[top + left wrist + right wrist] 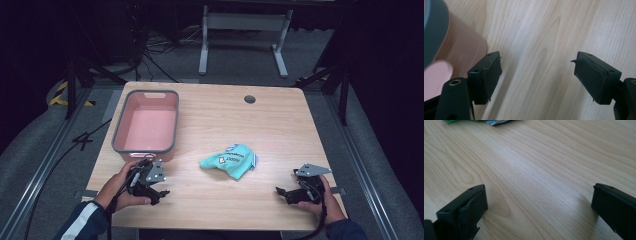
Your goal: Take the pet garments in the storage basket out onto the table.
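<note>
A crumpled teal cloth (230, 161) lies on the worktop (280, 125), between the two grippers and clear of both. The pink bin (146, 127) stands at the far left. Left gripper (161, 194), jaws spread and empty, sits just before the bin; right gripper (281, 193), jaws spread, holds nothing.

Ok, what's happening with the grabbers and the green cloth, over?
Left hand-held gripper open, empty. Right hand-held gripper open, empty. Green cloth crumpled mid-table, untouched. Nothing between.
</note>
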`<move>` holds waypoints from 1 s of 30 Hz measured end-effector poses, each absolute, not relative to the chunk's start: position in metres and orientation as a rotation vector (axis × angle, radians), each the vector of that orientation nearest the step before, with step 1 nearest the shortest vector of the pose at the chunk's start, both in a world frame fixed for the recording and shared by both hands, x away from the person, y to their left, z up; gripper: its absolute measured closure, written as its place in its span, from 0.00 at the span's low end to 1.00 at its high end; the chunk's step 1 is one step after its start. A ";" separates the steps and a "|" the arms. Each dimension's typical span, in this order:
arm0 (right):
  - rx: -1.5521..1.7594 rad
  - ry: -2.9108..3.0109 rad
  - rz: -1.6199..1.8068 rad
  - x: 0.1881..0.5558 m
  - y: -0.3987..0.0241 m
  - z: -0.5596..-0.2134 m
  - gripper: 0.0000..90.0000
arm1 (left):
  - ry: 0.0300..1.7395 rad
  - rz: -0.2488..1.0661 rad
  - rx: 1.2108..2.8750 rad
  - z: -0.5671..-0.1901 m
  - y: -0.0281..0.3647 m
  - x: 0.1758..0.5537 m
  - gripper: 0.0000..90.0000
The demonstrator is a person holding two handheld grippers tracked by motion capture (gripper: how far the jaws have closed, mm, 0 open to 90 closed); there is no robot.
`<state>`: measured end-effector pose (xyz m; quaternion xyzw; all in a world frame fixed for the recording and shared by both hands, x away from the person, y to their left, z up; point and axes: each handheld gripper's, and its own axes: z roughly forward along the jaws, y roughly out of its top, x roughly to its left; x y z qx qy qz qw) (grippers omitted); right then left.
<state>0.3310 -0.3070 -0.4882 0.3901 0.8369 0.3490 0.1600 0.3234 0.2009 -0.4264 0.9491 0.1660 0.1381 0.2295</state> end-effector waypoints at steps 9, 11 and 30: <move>1.116 2.390 0.997 0.331 -0.307 -0.488 0.01 | 0.528 0.377 2.587 -0.436 0.228 0.321 0.24; 1.115 2.390 0.997 0.331 -0.307 -0.488 0.01 | 0.555 0.376 2.581 -0.438 0.232 0.320 0.24; 1.115 2.390 0.997 0.331 -0.307 -0.488 0.01 | 0.753 0.309 2.398 -0.469 0.290 0.316 0.21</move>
